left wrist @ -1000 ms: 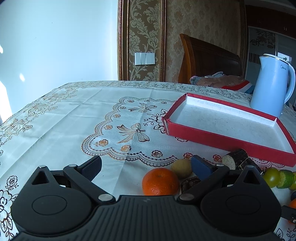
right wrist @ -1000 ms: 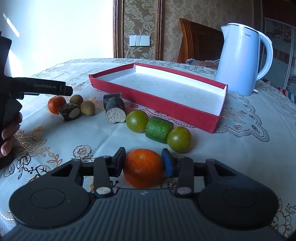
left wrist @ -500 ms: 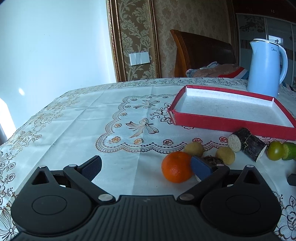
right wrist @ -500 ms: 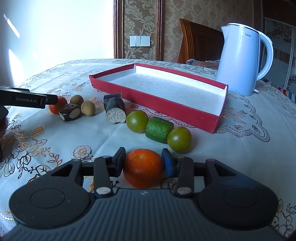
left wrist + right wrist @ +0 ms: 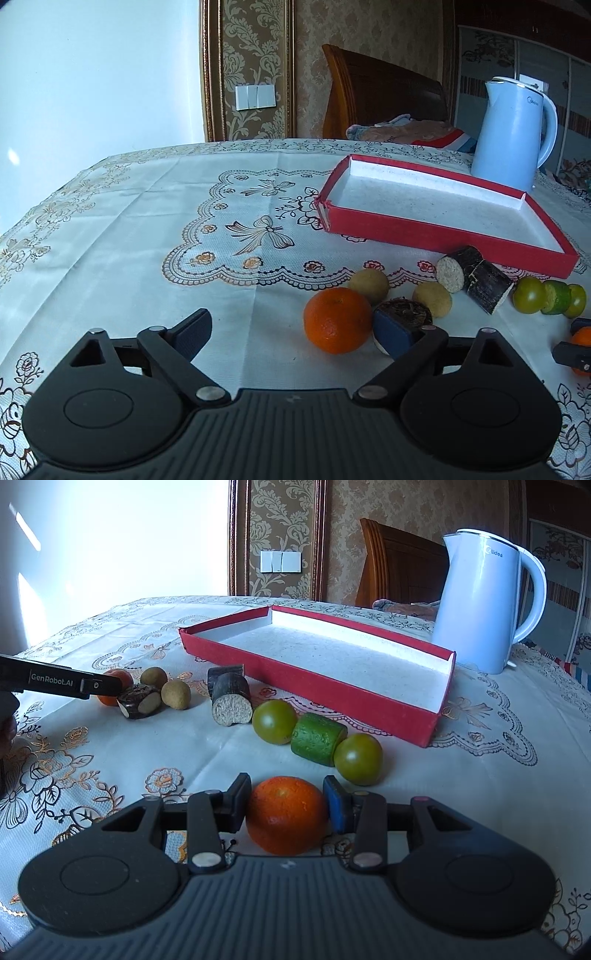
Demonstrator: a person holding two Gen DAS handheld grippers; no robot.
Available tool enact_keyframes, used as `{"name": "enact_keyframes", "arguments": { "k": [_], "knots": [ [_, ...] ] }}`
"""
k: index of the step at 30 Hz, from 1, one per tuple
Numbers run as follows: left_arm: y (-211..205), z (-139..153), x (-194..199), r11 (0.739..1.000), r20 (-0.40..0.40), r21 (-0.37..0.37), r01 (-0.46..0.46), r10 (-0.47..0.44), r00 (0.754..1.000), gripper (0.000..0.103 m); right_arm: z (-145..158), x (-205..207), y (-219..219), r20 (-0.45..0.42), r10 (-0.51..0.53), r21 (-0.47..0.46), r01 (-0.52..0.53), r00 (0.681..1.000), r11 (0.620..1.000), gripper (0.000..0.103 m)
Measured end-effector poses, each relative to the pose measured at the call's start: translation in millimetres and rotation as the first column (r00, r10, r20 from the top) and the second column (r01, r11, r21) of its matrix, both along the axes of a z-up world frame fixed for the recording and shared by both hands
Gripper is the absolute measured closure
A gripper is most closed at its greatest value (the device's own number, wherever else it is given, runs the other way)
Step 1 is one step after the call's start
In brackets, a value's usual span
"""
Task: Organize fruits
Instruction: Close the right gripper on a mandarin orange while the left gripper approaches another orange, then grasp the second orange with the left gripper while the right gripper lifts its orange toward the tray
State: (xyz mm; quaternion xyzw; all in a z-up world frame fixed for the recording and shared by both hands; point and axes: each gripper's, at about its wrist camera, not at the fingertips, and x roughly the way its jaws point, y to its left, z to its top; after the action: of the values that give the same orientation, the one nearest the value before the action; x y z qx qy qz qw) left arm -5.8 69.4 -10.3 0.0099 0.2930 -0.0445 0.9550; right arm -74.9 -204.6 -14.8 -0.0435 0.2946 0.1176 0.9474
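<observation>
A dark fruit piece (image 5: 404,308) crowds the tangerine (image 5: 337,319) beside the left tool (image 5: 295,332).

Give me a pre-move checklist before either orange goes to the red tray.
1. Right gripper clamped on its orange: ok, a pad on each side.
2. Left gripper around the other orange: not ok, jaws closing, pads clear of it.
3. Right-side pad clear of the dark-skinned piece: cannot tell.
4. Red tray free to receive: ok, nothing inside.
5. Kettle clear of the tray: ok, behind it.
</observation>
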Motion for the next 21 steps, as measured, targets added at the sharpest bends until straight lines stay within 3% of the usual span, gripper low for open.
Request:
{"name": "enact_keyframes", "arguments": {
  "k": [3,7,14,21],
  "knots": [
    [-0.2,1.2,2.9,0.999,-0.005,-0.022,0.03,-0.03,1.0,0.027,-0.2,-0.2,1.0,0.001,0.0,-0.005,0.0,1.0,1.0,0.063],
    [-6.1,0.3,1.0,0.997,-0.005,-0.001,0.08,-0.08,0.997,0.056,-0.1,-0.7,1.3,0.003,0.001,-0.009,-0.001,1.0,1.0,0.063],
    [-19.5,-6.0,2.8,0.992,-0.02,0.081,0.094,-0.092,0.996,0.061,-0.1,-0.6,0.6,0.003,0.002,-0.01,-0.002,1.0,1.0,0.063],
    [-20.0,-6.8,1.3,0.992,-0.012,0.087,0.087,-0.087,0.996,0.062,0.2,-0.3,1.8,0.003,0.001,-0.018,-0.001,1.0,1.0,0.063]
  ]
}}
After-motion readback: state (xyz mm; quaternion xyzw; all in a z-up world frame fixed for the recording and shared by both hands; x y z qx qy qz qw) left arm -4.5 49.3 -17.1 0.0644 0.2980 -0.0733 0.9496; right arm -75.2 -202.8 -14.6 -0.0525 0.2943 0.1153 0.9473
